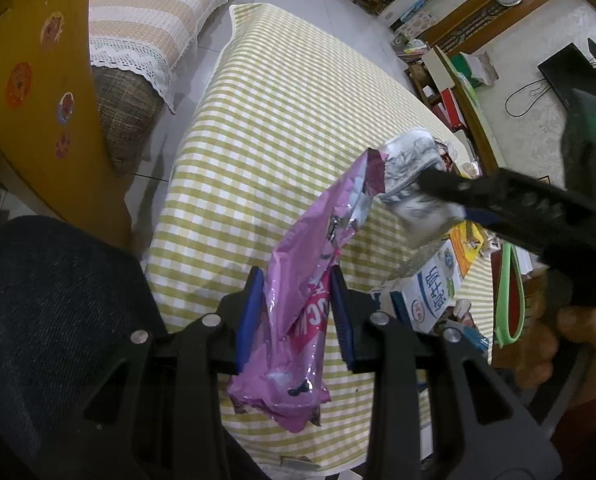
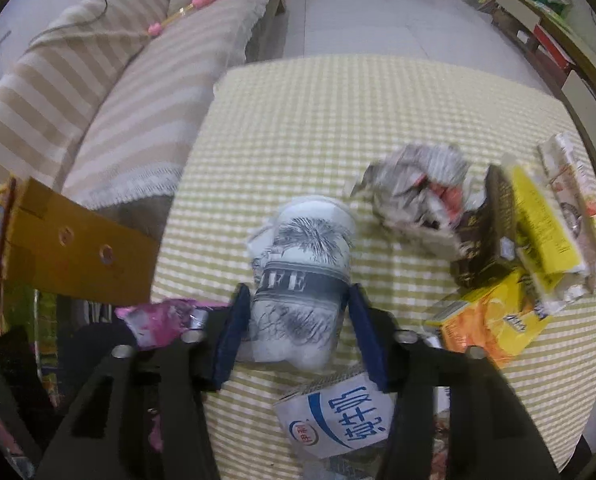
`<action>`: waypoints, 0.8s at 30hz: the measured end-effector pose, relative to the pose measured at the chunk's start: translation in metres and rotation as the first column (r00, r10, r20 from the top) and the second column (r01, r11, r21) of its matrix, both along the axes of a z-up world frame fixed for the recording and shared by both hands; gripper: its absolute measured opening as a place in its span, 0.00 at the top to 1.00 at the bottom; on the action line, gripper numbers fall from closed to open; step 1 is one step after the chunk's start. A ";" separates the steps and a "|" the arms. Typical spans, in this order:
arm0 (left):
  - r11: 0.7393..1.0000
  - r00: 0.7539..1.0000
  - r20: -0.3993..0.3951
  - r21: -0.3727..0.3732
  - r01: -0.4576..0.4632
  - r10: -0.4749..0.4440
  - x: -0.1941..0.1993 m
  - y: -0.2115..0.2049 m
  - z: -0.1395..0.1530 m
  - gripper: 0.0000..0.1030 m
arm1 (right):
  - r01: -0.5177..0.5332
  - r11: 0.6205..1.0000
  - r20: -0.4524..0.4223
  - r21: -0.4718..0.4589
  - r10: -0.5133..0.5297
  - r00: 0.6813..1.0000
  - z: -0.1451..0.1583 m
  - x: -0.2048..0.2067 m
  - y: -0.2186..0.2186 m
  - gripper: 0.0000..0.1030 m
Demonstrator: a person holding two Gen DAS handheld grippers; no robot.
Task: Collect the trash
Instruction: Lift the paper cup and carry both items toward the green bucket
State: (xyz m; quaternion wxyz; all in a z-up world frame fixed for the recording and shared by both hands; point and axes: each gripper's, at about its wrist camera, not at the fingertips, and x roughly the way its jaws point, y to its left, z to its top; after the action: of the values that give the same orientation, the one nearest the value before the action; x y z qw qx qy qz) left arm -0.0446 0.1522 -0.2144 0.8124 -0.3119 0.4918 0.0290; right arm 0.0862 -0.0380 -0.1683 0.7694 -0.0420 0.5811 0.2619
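My left gripper (image 1: 296,280) is shut on a crumpled pink plastic bag (image 1: 322,220), which hangs above the yellow checked table (image 1: 278,100) with its torn mouth pointing up and to the right. My right gripper (image 2: 298,292) is shut on a white paper cup (image 2: 306,248) with a grey palm print, its blue pads pressing both sides. In the left wrist view the right gripper (image 1: 442,196) holds the cup (image 1: 410,168) in the air right at the bag's mouth. The bag's pink edge (image 2: 158,316) shows at the left of the right wrist view.
On the table lie a blue and white milk carton (image 2: 338,412), a ball of crumpled paper (image 2: 414,196) and yellow and orange cartons (image 2: 490,320). A striped sofa (image 2: 118,100) runs along the left, and a brown cardboard box flap (image 2: 78,248) stands near it.
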 end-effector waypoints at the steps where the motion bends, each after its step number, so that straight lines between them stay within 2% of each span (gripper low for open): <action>1: 1.000 1.000 0.000 0.000 0.000 0.000 0.000 0.000 0.000 0.68 | 0.007 1.000 0.003 0.009 -0.007 1.000 0.004 0.000 -0.004 0.59; 13: 1.000 1.000 -0.019 0.023 0.007 -0.006 0.004 -0.002 -0.003 0.68 | 0.073 0.996 0.013 0.046 -0.074 0.997 0.025 -0.013 -0.046 0.59; 24: 0.995 0.998 -0.052 0.099 0.022 -0.017 0.006 -0.013 -0.003 0.69 | 0.148 0.978 -0.010 0.149 -0.148 0.989 0.037 -0.022 -0.086 0.59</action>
State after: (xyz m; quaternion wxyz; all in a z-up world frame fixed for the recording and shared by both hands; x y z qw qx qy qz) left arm -0.0389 0.1389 -0.2170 0.8143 -0.2655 0.5134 0.0537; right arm 0.0646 -0.1238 -0.1313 0.7881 0.0590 0.5608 0.2467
